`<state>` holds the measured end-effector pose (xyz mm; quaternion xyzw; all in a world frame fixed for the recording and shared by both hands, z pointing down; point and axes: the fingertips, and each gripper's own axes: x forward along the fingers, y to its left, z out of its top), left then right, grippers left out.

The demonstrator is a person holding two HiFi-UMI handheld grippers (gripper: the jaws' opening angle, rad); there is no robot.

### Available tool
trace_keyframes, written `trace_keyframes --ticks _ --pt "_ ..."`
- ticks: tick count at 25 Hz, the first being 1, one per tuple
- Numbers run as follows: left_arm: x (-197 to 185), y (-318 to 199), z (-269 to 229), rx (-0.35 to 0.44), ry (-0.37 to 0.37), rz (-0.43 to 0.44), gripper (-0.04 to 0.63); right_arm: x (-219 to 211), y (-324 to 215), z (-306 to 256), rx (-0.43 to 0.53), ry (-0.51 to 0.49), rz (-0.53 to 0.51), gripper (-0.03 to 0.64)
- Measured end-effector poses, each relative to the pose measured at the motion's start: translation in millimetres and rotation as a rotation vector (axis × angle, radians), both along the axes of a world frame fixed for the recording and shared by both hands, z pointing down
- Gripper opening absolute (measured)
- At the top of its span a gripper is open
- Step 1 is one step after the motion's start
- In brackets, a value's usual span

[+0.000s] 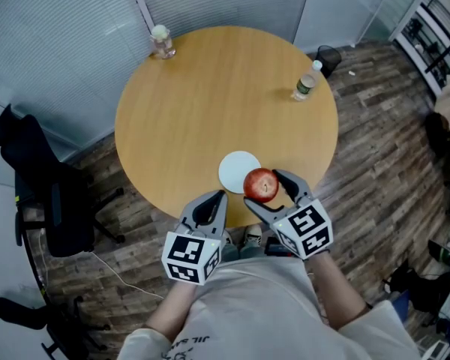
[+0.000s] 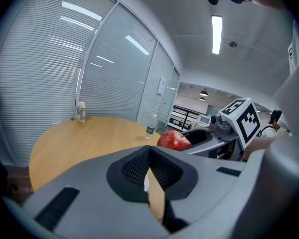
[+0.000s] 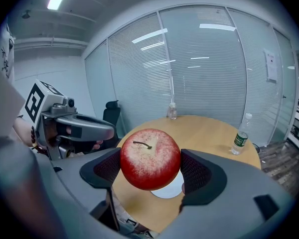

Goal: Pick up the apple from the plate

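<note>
A red apple (image 1: 261,184) is held in the air above the table's near edge, clamped between the jaws of my right gripper (image 1: 271,188). In the right gripper view the apple (image 3: 150,159) sits stem up between the two pads, and the white plate (image 3: 168,190) shows below it, bare. The plate (image 1: 238,171) lies on the round wooden table (image 1: 225,103), just left of and behind the apple. My left gripper (image 1: 212,207) hovers at the table's near edge, left of the apple, with its jaws closed together and nothing in them. From the left gripper view the apple (image 2: 173,140) appears to the right.
A plastic water bottle (image 1: 306,83) stands at the table's right side. A small jar (image 1: 162,43) stands at its far left edge. A black office chair (image 1: 45,193) is on the floor to the left. Glass walls with blinds run behind the table.
</note>
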<state>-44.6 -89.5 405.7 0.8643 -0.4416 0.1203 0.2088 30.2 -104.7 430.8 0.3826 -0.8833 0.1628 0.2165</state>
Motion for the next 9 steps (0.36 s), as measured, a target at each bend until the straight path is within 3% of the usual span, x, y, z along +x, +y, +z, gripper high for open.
trace_keyframes --ticks 9 --pt "7.2 -1.0 -3.6 0.007 0.003 0.007 0.003 2.1 -1.3 -3.5 0.006 0.004 -0.009 0.385"
